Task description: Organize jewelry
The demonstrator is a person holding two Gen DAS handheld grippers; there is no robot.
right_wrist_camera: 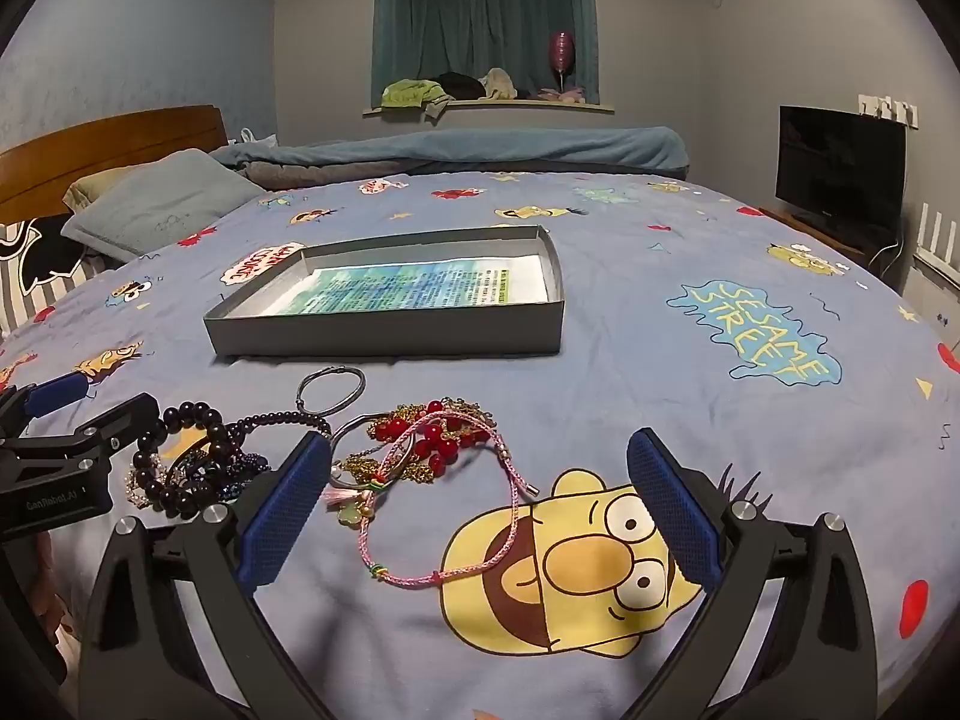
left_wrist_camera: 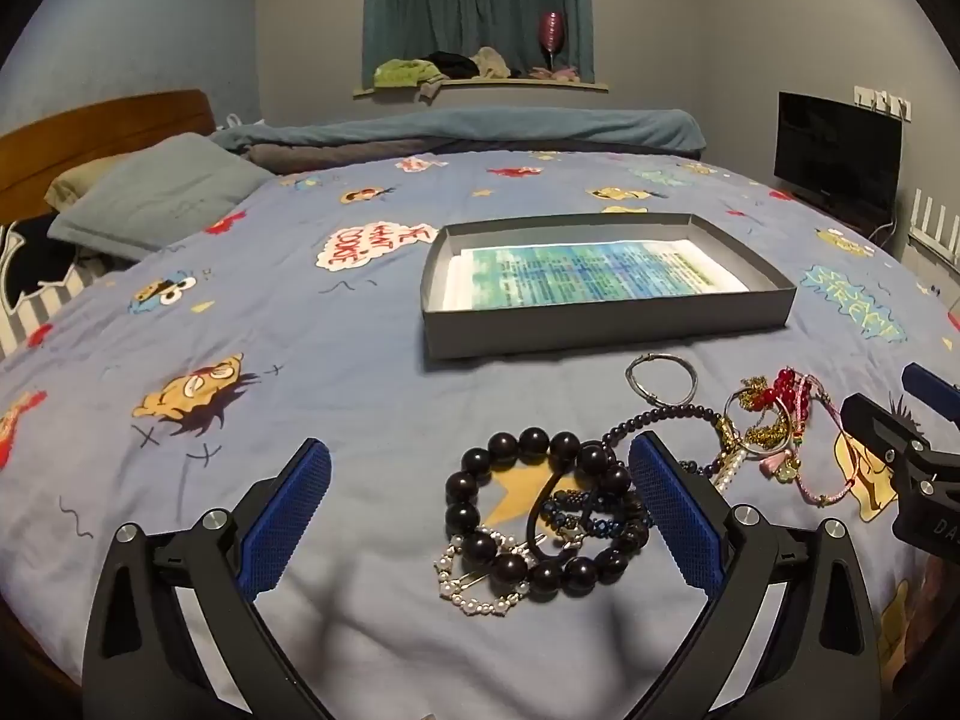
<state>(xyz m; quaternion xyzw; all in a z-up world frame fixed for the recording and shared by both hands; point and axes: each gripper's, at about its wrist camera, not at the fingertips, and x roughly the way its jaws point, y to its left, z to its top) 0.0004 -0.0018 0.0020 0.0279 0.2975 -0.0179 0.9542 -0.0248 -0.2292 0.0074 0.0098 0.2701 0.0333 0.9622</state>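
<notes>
Both grippers hang low over a bed covered with a blue cartoon-print sheet, and neither holds anything. The left gripper has its blue pads spread wide, framing a bracelet of large dark beads that lies on the sheet with a pearl hair clip tucked against its near left edge and a small dark beaded bracelet inside its loop. The right gripper is likewise spread, with a pink cord bracelet lying between its fingers. Just beyond that cord sits a tangle of red beads and gold chain, and a silver bangle lies a little farther away. Beyond the jewelry, a shallow grey box rests open on the bed, lined with a printed sheet of paper.
</notes>
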